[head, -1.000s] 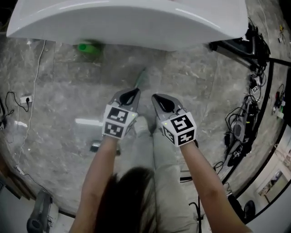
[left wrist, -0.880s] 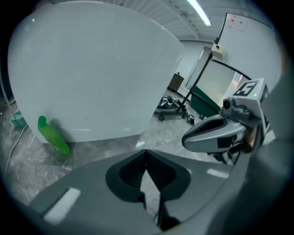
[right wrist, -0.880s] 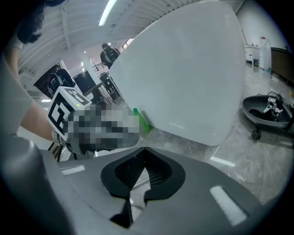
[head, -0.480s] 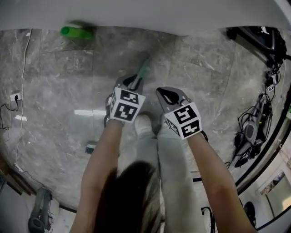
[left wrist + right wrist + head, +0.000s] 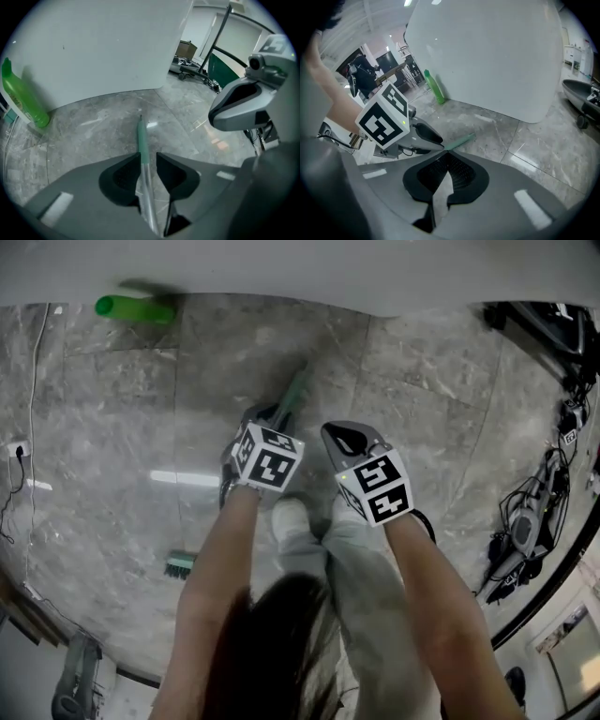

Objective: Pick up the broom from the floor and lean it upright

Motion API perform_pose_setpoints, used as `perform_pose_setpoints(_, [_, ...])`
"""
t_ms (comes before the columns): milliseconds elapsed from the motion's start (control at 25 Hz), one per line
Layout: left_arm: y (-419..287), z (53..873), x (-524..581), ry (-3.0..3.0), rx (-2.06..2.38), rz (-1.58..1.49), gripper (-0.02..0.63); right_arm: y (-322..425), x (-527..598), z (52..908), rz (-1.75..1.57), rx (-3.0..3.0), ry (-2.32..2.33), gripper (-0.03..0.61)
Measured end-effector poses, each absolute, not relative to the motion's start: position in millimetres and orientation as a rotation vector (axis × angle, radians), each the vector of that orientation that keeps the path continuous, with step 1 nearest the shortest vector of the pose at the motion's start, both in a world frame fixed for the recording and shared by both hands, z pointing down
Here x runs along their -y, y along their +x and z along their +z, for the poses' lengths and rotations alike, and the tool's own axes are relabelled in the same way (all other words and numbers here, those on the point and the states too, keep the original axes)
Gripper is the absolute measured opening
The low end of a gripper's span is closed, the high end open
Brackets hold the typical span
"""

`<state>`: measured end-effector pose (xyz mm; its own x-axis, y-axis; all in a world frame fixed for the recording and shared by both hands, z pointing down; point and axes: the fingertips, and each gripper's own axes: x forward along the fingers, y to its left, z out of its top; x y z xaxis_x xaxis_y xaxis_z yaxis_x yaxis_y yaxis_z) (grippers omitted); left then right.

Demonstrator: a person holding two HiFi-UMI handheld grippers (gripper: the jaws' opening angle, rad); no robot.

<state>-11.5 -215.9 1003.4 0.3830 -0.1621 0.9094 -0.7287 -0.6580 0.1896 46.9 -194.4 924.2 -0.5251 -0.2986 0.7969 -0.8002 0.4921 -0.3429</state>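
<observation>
Down on the grey stone floor (image 5: 122, 427) the broom (image 5: 292, 395) lies flat. Its green grip end points toward the white surface (image 5: 281, 268) ahead of you, and its silver shaft runs back under your left hand-held gripper (image 5: 147, 157). That gripper tilts steeply down over the handle. Its jaws have just been opening and now stand spread, one on each side of the shaft where silver meets green. The handle sits closer to the left jaw, with a clear gap at the right one, so the pads straddle it without pinching it.

Further back along the same line, a green brush head (image 5: 178, 563) shows on the floor just outside your left forearm. The forearm covers the stretch of shaft between.

Your right hand-held gripper (image 5: 444, 151) is pressed together at the tips with nothing between them. It also points down, just right of the left one and apart from the handle. Its own view shows the green grip end just past its closed tips and the other gripper's marker cube to the left.

A green bottle (image 5: 131, 307) stands at the foot of the white surface, well left of the broom. Your white shoe (image 5: 291, 517) sits between the two forearms. Cables (image 5: 525, 521) and dark gear crowd the floor at the far right.
</observation>
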Motion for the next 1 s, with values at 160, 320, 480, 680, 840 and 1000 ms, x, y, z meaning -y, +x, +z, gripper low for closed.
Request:
perform_pose_setpoints(160, [-5.5,1022.2,221.6,2.047,0.774,1.310,0.107,50.8,203.8,932.4,0.918,2.070,0.881,0.002])
perform_pose_setpoints(320, [-5.2,1034.3,227.0,2.025,0.788,1.392,0.110,55.8,208.4,935.1,0.910,2.073,0.886,0.002])
perform_pose_setpoints(480, [-4.9,1042.3,230.1,1.993,0.812,1.436,0.098,62.1,209.1,941.4,0.890,2.065,0.871,0.002])
perform_pose_setpoints(680, [-7.1,1042.4,230.9,1.942,0.847,1.404,0.086,66.4,209.5,936.8,0.896,2.067,0.883,0.002])
perform_pose_setpoints(840, [-11.1,1030.7,234.9,1.929,0.878,1.365,0.083,62.4,201.3,926.1,0.911,2.076,0.867,0.002])
perform_pose_setpoints(1000, [-14.0,1008.6,237.2,1.953,0.910,1.342,0.082,60.3,191.5,910.4,0.911,2.082,0.842,0.002])
